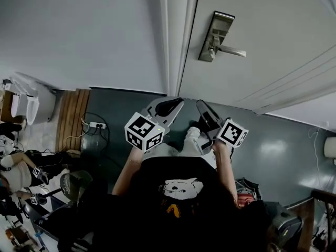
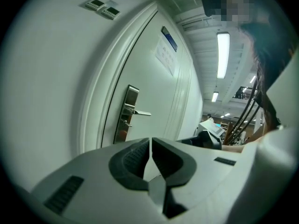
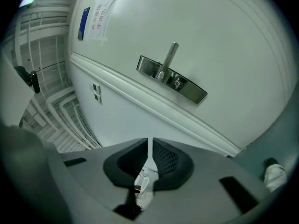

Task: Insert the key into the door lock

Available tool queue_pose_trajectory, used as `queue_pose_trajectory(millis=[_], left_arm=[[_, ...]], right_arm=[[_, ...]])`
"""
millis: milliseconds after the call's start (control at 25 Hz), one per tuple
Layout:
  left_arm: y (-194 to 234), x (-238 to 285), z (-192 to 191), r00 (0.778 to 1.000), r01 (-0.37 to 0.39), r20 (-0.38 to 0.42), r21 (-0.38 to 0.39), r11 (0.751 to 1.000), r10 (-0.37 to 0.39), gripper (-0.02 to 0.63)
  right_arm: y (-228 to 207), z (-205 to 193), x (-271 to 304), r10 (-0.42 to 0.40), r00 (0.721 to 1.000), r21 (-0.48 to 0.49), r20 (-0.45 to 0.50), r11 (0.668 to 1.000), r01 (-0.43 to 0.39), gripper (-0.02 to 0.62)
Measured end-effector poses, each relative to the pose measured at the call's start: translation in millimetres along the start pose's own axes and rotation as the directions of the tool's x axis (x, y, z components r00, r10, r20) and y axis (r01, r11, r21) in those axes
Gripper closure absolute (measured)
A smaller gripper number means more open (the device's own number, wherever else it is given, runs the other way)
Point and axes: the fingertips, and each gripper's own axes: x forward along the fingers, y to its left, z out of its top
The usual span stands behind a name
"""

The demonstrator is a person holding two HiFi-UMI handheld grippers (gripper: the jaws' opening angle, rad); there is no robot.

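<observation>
The door (image 1: 273, 41) is closed, with a steel lock plate (image 1: 215, 35) and a lever handle (image 1: 231, 51) on it. The same lock plate (image 3: 173, 80) shows in the right gripper view, with a small keyhole knob (image 3: 177, 83) just past the handle (image 3: 169, 59). The lock plate (image 2: 126, 113) also appears in the left gripper view. Both grippers hang low in front of the door, well short of the lock. My right gripper (image 3: 149, 146) is shut; a small white and brass piece, apparently the key (image 3: 142, 185), sits between its jaws. My left gripper (image 2: 150, 143) is shut with nothing in it.
The door frame (image 1: 176, 35) and a plain wall (image 1: 79, 30) stand left of the door. On the floor to the left lie a power strip (image 1: 97, 125) and a wooden board (image 1: 73, 119). A paper notice (image 2: 166, 55) hangs high on the door. Another person (image 1: 16, 175) sits at far left.
</observation>
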Motion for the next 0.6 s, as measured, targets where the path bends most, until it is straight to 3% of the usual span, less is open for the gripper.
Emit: queue_pose_trajectory(millis=[320, 600], left_arm=[[-13, -9, -10, 0.998, 0.066, 0.012, -0.028, 0.997, -0.066, 0.584], [-49, -8, -20, 0.993, 0.115, 0.009, -0.022, 0.993, -0.115, 0.584]], right_arm=[[9, -17, -17, -0.092, 0.996, -0.111, 0.015, 0.989, 0.093, 0.578], [12, -19, -57, -0.148, 0.988, -0.190, 0.049, 0.969, 0.155, 0.583]])
